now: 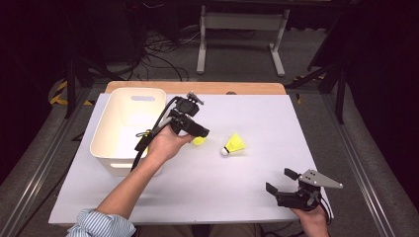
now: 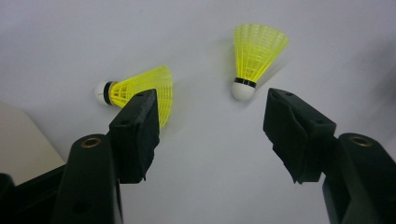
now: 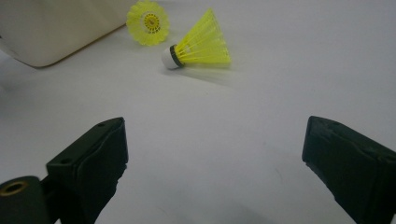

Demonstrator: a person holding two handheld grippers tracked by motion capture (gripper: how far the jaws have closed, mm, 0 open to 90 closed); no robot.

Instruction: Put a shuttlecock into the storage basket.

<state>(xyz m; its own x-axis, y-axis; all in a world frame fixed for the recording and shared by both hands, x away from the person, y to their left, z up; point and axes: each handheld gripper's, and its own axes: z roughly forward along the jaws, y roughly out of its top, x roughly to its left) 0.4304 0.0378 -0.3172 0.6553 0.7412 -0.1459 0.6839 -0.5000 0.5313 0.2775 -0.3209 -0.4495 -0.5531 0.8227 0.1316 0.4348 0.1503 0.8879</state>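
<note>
Two yellow shuttlecocks with white cork tips lie on the white table top. One shuttlecock (image 1: pixel 199 141) (image 2: pixel 135 88) lies just past the left jaw of my left gripper (image 1: pixel 201 132) (image 2: pixel 210 100), which hides part of its skirt. The other shuttlecock (image 1: pixel 234 145) (image 2: pixel 257 51) (image 3: pixel 201 44) lies on its side a little further right. My left gripper hangs open above the table between them, and nothing is between its pads. Near the table's front right corner my right gripper (image 1: pixel 279 180) (image 3: pixel 215 126) stands wide open over bare table, well short of both shuttlecocks.
A white plastic bin (image 1: pixel 106 118) (image 3: pixel 51 28) stands at the left of the table, close beside my left hand; its corner (image 2: pixel 18 140) appears in the left gripper view. A wooden board edge (image 1: pixel 197 87) runs along the far side. Cables and a stand's legs lie on the floor beyond.
</note>
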